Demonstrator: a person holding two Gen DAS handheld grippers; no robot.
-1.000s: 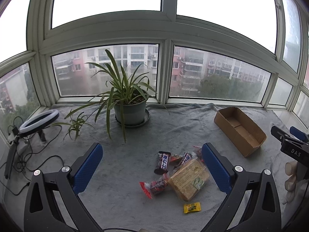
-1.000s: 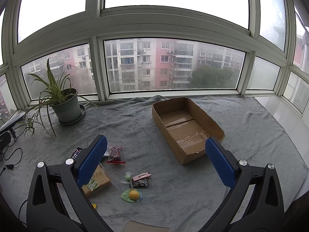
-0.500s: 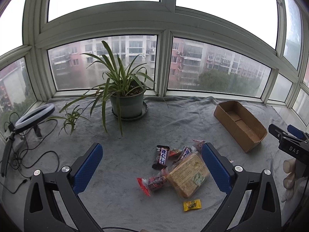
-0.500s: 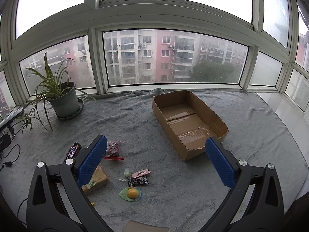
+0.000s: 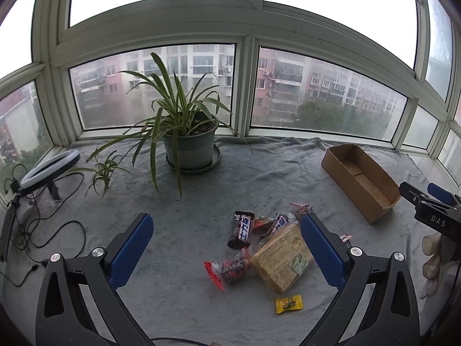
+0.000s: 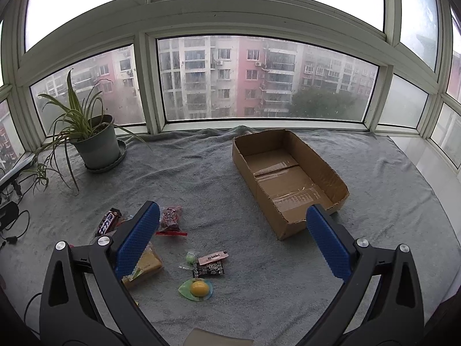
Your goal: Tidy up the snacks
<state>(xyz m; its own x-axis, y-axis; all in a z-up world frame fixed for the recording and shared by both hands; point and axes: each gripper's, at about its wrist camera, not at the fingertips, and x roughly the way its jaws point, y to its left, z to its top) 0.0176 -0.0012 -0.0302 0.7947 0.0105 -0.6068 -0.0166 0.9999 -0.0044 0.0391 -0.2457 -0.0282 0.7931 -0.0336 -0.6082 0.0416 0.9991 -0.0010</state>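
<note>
Left hand-held gripper (image 5: 226, 239) and right hand-held gripper (image 6: 232, 229) hover, jaws spread wide.

The biscuit pack (image 6: 145, 265) is mostly covered by the right gripper's (image 6: 233, 239) left finger in the right wrist view, and the chocolate bar (image 6: 108, 221) is partly tucked behind it too. In the left wrist view, a pink wrapper (image 5: 346, 238) is nearly all hidden behind the left gripper's (image 5: 227, 249) right finger. The ring light (image 5: 49, 167) stand is cut off at the left edge. Wrapper print can't be read.
</note>
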